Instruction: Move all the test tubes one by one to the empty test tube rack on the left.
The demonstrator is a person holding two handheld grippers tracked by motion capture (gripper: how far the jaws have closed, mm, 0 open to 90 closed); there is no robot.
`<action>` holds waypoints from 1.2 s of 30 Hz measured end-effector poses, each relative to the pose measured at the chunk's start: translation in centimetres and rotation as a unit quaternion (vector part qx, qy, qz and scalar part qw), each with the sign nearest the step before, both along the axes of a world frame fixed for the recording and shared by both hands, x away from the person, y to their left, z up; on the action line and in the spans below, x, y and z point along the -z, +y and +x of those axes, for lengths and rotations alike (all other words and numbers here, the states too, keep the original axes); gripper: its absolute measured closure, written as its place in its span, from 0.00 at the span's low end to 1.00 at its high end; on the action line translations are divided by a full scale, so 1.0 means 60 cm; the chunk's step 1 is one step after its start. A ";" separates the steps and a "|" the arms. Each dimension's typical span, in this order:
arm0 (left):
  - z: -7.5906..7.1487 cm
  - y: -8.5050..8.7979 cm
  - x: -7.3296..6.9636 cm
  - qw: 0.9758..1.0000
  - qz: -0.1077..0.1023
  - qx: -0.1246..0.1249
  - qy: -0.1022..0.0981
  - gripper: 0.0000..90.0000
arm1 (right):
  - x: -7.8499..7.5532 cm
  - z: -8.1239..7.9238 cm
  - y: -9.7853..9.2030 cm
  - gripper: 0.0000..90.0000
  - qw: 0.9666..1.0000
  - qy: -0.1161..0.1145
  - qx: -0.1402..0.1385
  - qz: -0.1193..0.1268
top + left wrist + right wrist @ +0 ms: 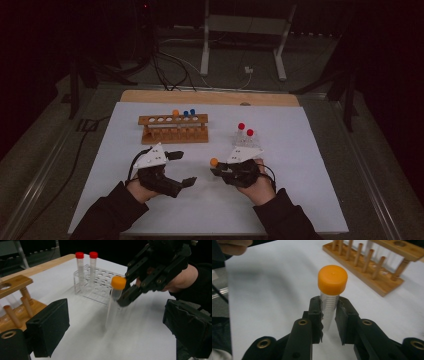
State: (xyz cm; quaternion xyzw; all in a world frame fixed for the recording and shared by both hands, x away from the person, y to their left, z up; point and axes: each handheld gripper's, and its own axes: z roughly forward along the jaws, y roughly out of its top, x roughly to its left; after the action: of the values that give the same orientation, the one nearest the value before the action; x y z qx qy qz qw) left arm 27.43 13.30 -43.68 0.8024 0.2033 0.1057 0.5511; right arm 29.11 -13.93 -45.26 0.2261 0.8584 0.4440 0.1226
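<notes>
High view, open room: the white mat (300,200) was seen bare in front of and between the two grippers, with its near edge close behind the hands.
High view, surroundings: a wooden rack (174,128) was seen beyond the left gripper (181,168), and a clear rack (247,141) with two red-capped tubes (241,132) just beyond the right gripper (216,169).
High view, grippers: the left jaws were seen spread wide with nothing between them; the right jaws were seen closed on the orange-capped tube (214,162).
Left gripper view, obstacles: the orange-capped tube (113,305) was seen ahead between the left gripper's own wide-set pads, apart from both, with the clear rack (100,287) behind it.
Left gripper view, axis: the tube's long axis was seen nearly upright, cap up, slightly tilted and blurred, its foot near the mat.
Right gripper view, grip: the tube (329,307) was seen clamped below the cap by the right gripper (329,315).
Right gripper view, surroundings: the wooden rack (372,277) was seen well apart, to the upper right.
</notes>
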 end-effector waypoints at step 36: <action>0.021 -0.068 0.016 0.999 0.010 0.020 -0.030 0.80 | 0.001 -0.011 0.020 0.83 1.000 0.006 -0.021 0.003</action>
State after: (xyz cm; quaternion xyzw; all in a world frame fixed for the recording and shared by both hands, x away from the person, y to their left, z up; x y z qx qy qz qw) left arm 28.66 9.23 -44.62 0.8084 0.1699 0.1205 0.5506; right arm 28.47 -12.74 -45.31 0.2109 0.8623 0.4478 0.1068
